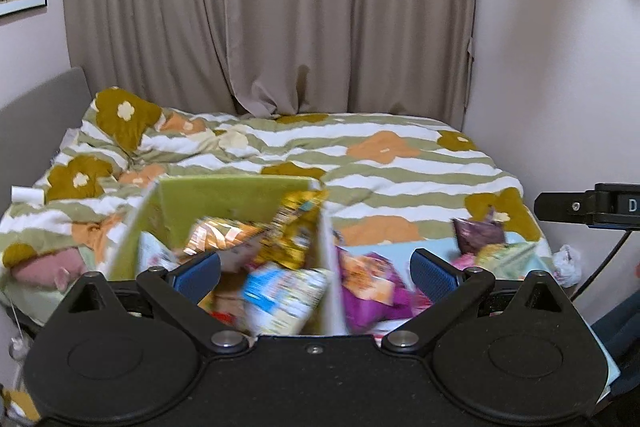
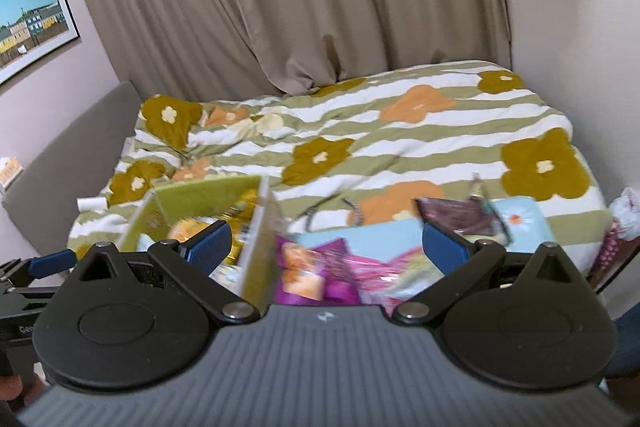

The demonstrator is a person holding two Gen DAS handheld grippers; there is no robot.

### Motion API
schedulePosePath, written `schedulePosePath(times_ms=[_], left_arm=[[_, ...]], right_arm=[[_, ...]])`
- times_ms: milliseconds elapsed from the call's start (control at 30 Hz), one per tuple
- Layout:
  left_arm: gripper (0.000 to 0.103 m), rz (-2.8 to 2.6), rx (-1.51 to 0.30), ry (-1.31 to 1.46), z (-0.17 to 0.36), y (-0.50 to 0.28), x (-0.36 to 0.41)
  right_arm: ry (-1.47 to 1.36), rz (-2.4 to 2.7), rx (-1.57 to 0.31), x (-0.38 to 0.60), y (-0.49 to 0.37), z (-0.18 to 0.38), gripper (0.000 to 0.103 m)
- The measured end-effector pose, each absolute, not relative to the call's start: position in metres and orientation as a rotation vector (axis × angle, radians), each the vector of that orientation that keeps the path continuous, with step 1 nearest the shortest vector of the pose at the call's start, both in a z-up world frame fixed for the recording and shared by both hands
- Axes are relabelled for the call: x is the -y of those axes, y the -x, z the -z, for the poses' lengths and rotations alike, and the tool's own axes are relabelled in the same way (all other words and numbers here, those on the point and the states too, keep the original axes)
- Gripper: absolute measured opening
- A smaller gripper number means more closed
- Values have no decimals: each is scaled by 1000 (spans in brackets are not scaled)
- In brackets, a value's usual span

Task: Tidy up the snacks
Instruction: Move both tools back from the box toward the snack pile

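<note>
A green box [image 1: 224,197] stands on the bed and holds several snack bags, among them a gold one [image 1: 294,231] and a blue-and-white one [image 1: 280,299]. It also shows in the right wrist view [image 2: 200,197]. Right of it, a magenta bag [image 1: 368,287] and a dark maroon bag [image 1: 478,233] lie on a light blue mat [image 2: 380,239]. My left gripper [image 1: 316,277] is open and empty above the box's right wall. My right gripper [image 2: 326,247] is open and empty above the magenta bag [image 2: 316,271].
A flowered striped duvet [image 1: 400,163] covers the bed. Beige curtains [image 1: 280,7] hang behind it. A grey headboard [image 2: 68,163] runs along the left, with a framed picture [image 2: 28,19] above. A white plastic bag [image 1: 566,263] sits at the bed's right edge.
</note>
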State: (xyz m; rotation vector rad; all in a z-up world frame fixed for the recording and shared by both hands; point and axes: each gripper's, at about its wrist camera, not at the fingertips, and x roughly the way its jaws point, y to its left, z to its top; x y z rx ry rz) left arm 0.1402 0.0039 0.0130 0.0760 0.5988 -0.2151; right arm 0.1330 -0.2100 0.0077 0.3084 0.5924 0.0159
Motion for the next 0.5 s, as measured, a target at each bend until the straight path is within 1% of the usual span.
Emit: schedulePosePath(times_ms=[200,500], left_arm=[[102,192,-625,-140,18,-128,59],[102,116,-700,-281,94,-140,123]], right_arm=[[-268,-10,-615,272,-125,20,103],[-195,-80,-714,329,-139,83,103]])
